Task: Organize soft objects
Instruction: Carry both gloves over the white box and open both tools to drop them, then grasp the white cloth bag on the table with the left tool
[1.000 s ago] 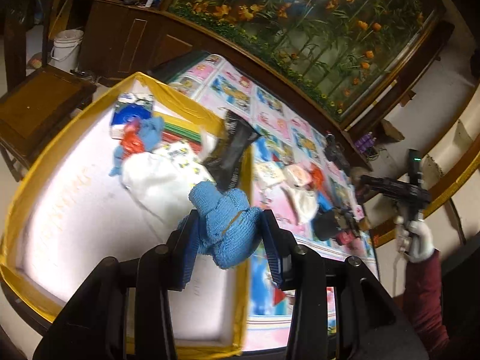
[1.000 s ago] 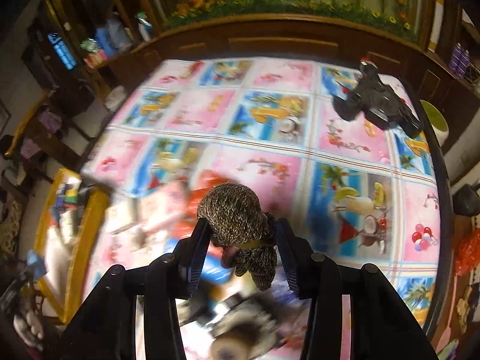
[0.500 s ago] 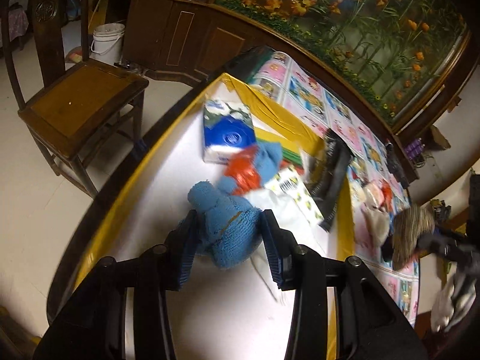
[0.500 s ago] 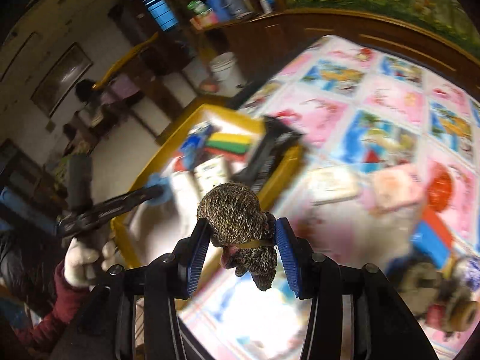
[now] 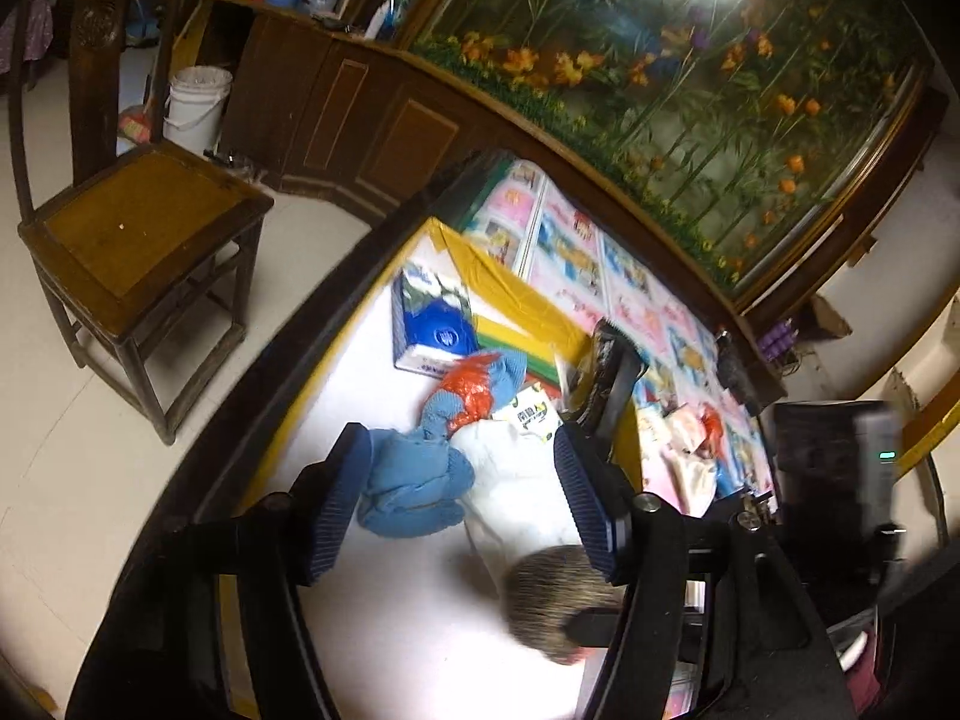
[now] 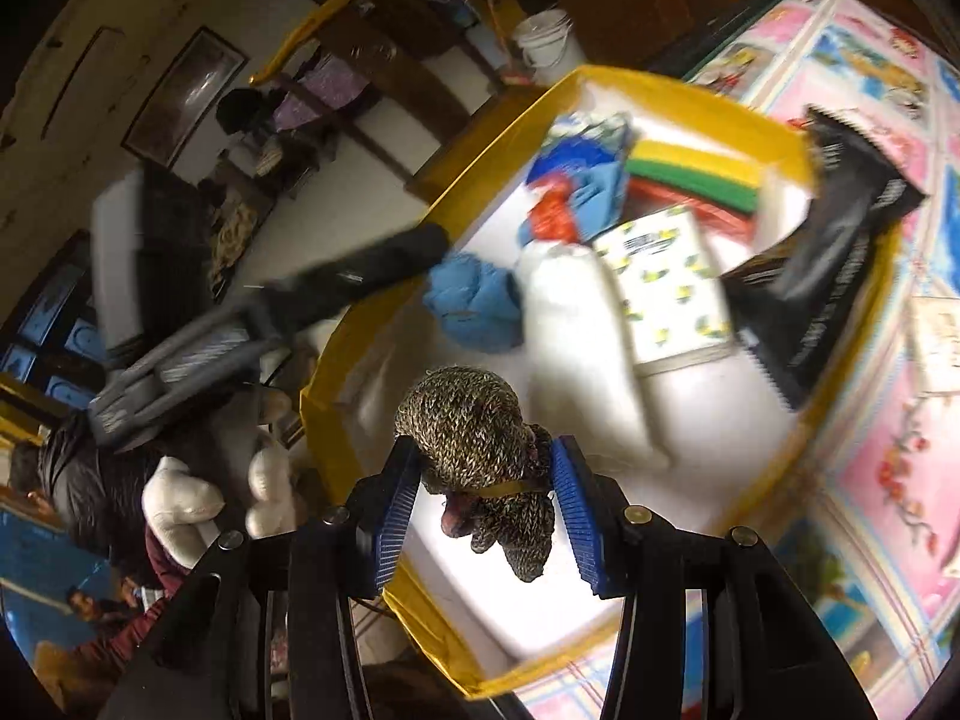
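Jaws on my left gripper [image 5: 459, 504] are opening, and the blue sock bundle [image 5: 414, 489] lies loose between them on the white floor of the yellow box [image 5: 510, 282]. My right gripper [image 6: 483, 501] squeezes a brown knitted sock bundle [image 6: 474, 432] above the same box.

A rolled bundle of light-blue knitted cloth [image 5: 414, 489] lay crumpled on the white floor of my yellow-rimmed box [image 5: 522, 294], touching a plump white fabric bundle [image 5: 516, 480] beside it. Another blue knitted piece wrapped with red [image 5: 471, 387] rested further in, against a blue-and-white tissue pack [image 5: 429, 324]. A brown-and-cream speckled knitted sock roll [image 6: 474, 432], bound by a thin yellow band, hung above the box's near part, its loose end dangling downward.
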`<state>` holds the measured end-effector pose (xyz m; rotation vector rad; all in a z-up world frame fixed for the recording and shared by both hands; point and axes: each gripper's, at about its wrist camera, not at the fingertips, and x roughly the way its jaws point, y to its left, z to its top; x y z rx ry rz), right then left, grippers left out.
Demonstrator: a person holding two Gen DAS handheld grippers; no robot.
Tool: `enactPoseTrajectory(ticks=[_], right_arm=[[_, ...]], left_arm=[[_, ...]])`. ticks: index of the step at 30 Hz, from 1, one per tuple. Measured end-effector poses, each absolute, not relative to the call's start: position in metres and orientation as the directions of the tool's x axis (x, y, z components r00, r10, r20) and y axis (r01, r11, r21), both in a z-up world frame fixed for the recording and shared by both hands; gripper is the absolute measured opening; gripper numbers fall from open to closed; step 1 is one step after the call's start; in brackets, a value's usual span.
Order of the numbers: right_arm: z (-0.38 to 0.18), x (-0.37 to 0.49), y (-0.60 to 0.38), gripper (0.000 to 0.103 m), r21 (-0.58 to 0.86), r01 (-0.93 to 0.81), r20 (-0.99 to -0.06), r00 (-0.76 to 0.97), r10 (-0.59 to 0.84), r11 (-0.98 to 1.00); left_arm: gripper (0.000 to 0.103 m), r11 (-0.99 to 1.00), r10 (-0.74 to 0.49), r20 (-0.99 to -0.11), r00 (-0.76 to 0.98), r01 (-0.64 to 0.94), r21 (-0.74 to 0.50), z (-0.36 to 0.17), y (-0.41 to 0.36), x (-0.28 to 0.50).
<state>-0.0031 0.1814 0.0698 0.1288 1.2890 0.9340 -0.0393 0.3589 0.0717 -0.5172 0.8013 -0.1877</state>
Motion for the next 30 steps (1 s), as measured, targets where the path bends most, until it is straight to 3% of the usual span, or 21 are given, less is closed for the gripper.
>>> enactPoseTrajectory(ticks=[8, 13, 16, 19, 26, 30], right_arm=[[0.041, 0.019, 0.238, 0.046, 0.526, -0.524, -0.796, -0.025, 0.605, 0.67], [0.05, 0.03, 0.256, 0.047, 0.436, -0.558, -0.822, 0.072, 0.564, 0.706], [0.055, 0.028, 0.26, 0.052, 0.385, -0.582, -0.822, 0.136, 0.552, 0.717], [0.064, 0.015, 0.249, 0.064, 0.441, -0.563, -0.787, 0.132, 0.603, 0.699], [0.108, -0.023, 0.156, 0.081, 0.391, -0.554, -0.723, 0.309, 0.618, 0.735], [0.121, -0.059, 0.089, 0.082, 0.335, -0.523, -0.694, 0.426, 0.581, 0.784]], left_arm=[[0.067, 0.822, -0.323, -0.576, 0.751, -0.079, -0.564, 0.076, 0.394, -0.087], [0.067, 0.807, -0.314, -0.578, 0.753, -0.109, -0.58, 0.071, 0.402, -0.097], [0.067, 0.805, -0.317, -0.588, 0.745, -0.116, -0.581, 0.068, 0.401, -0.099], [0.067, 0.822, -0.301, -0.598, 0.743, -0.117, -0.558, 0.07, 0.395, -0.101], [0.067, 0.862, -0.29, -0.619, 0.73, -0.081, -0.5, 0.078, 0.365, -0.105], [0.067, 0.885, -0.312, -0.621, 0.719, -0.019, -0.466, 0.084, 0.337, -0.107]])
